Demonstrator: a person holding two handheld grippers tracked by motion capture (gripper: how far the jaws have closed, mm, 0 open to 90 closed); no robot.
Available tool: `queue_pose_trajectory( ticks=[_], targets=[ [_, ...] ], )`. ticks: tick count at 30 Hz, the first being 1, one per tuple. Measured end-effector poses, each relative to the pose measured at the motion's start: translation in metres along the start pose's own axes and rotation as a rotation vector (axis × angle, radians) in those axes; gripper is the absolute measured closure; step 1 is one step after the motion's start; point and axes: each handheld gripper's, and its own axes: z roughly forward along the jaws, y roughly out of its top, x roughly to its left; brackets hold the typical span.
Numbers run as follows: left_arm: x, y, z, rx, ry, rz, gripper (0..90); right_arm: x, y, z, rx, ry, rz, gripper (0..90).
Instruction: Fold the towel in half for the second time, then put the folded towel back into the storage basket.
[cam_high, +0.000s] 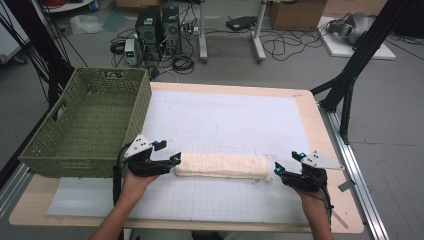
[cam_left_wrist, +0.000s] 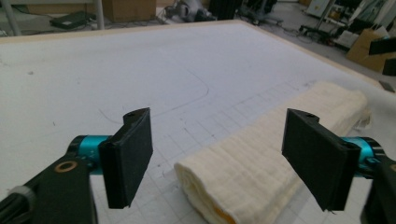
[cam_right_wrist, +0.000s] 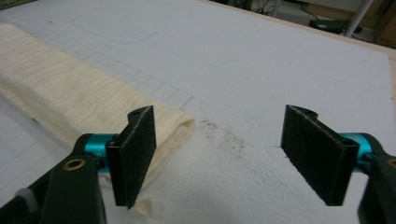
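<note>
The folded cream cloth (cam_high: 221, 166) lies near the front of the white gridded mat (cam_high: 230, 120), its long axis running left to right between the two grippers. Its weave is soft and ribbed, with layered folds at the near end (cam_left_wrist: 205, 186); the lower edge is cut off in the left gripper view. The left gripper (cam_high: 172, 161) and right gripper (cam_high: 280, 172) each stand wide open just off an end, holding nothing, beside a green woven basket (cam_high: 95, 117).

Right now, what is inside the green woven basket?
The green woven plastic basket shows only its own lattice floor and walls; nothing lies on the visible part. The floor strip just behind its near wall is hidden by that wall.
</note>
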Motion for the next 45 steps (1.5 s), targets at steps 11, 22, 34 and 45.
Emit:
queue_pose_trajectory(
  ticks=[11, 22, 34, 45],
  targets=[
    [0.002, 0.005, -0.010, -0.043, 0.007, 0.013, 17.3, -0.004, -0.003, -0.014, 0.008, 0.002, 0.001, 10.7],
    [0.007, 0.006, -0.013, -0.047, 0.018, 0.003, 18.7, -0.008, -0.004, -0.015, -0.010, -0.020, 0.011, 10.7],
    [0.005, 0.006, -0.013, -0.033, 0.015, 0.019, 20.0, -0.011, -0.004, -0.017, -0.031, -0.039, 0.034, 10.7],
    [0.004, 0.005, -0.012, -0.043, 0.041, -0.006, 18.0, -0.011, -0.005, -0.016, -0.018, -0.029, 0.037, 10.7]
  ],
)
